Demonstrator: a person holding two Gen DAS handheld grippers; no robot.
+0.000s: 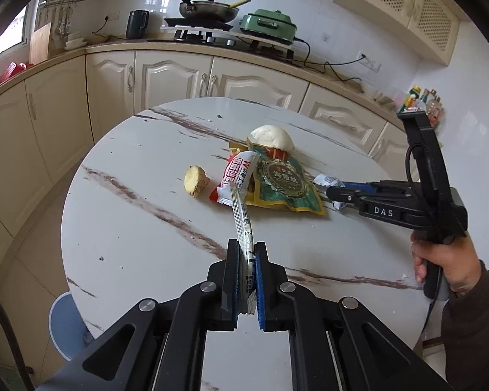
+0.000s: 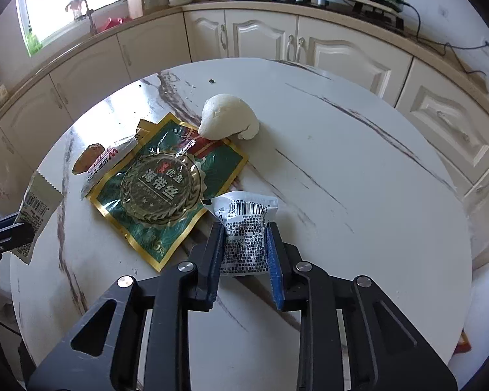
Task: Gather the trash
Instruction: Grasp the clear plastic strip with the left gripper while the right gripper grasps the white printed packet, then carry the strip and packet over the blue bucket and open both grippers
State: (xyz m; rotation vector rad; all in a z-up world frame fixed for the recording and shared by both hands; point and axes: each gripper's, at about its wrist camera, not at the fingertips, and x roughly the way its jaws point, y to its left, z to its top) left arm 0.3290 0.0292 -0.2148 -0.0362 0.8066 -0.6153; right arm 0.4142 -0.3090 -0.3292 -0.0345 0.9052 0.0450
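Table: round white marble-look table (image 1: 140, 215) with brown veins, carrying a loose pile of litter near its middle.
Left tool: left tool (image 1: 247, 254) has its jaws nearly together, pinching one end of a long, thin white printed sachet (image 1: 243, 224); the sachet stands up off the table and arches toward the pile.
Right tool: right tool (image 2: 246, 247) has narrowed its jaws onto a small white printed packet with a barcode (image 2: 244, 228), the blue pads pressing both of its sides; the packet lies just beside the near corner of the green pouch.
Pile: flat green and gold foil pouch (image 2: 166, 189) lies at the centre of the table, a red and white snack wrapper (image 1: 236, 176) overlapping its left edge, a white steamed bun (image 2: 226, 119) touching its far corner.
Left view only: yellowish lump of ginger (image 1: 196, 181) alone on the table, just left of the red and white wrapper; the person's hand (image 1: 440, 260) in a dark sleeve gripping the right tool's handle at the table's right edge.
Right view only: the barcode and small print on the packet's face, and how the pads sit on it; the left view shows just a crumpled white scrap at that tool's tip.
Right view, left margin: the sachet's flat printed side, its serrated end raised beyond the table's left edge.
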